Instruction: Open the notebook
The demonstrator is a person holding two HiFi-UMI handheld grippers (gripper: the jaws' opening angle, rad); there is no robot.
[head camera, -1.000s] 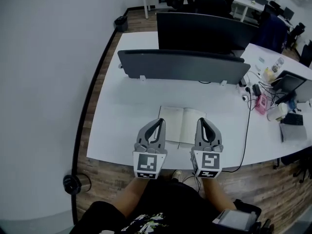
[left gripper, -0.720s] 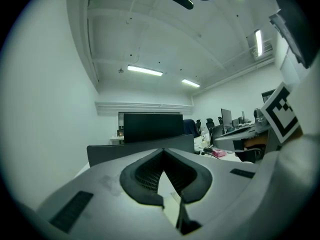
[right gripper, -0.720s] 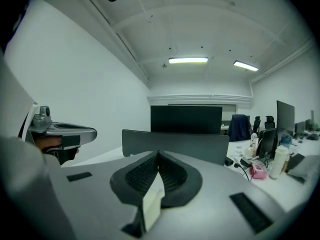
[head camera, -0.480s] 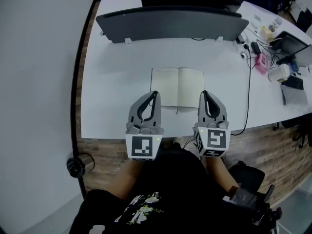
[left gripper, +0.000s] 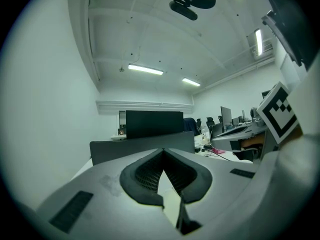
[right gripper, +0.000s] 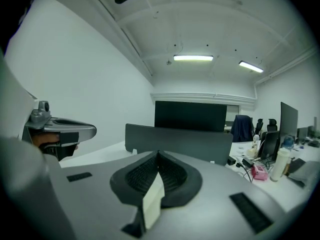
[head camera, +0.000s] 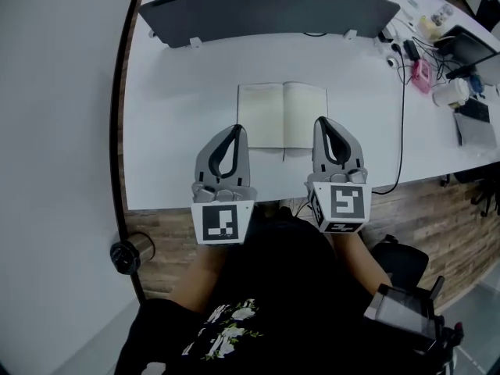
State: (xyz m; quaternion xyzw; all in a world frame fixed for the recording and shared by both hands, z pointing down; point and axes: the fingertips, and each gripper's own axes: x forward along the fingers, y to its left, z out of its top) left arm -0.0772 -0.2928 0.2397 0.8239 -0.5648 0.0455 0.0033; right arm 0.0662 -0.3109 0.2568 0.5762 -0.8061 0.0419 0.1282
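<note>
White desk (head camera: 180,92), long, with a grey divider panel (head camera: 266,10) across its far side. Notebook (head camera: 282,115) lies flat at mid-desk, already open, two pale pages showing, spine running away from the person.

Left gripper (head camera: 235,128): tip at the notebook's left edge, near the bottom left corner. Its own view shows both jaws pressed together from tip to base, nothing gripped. Only a pale sliver shows below the tips, page or desk, cannot tell which.

Right gripper (head camera: 321,121): tip at the notebook's right edge, level with the left one. Jaws likewise closed tip to tip, nothing between the pads.

Head view is too steep to say whether either tip touches the paper or hangs just above it.

Right end of desk: a black cable (head camera: 403,116) drops over the near edge. Beyond it sit a pink object (head camera: 422,72) and a white cup (head camera: 447,94), well apart from the notebook.
</note>
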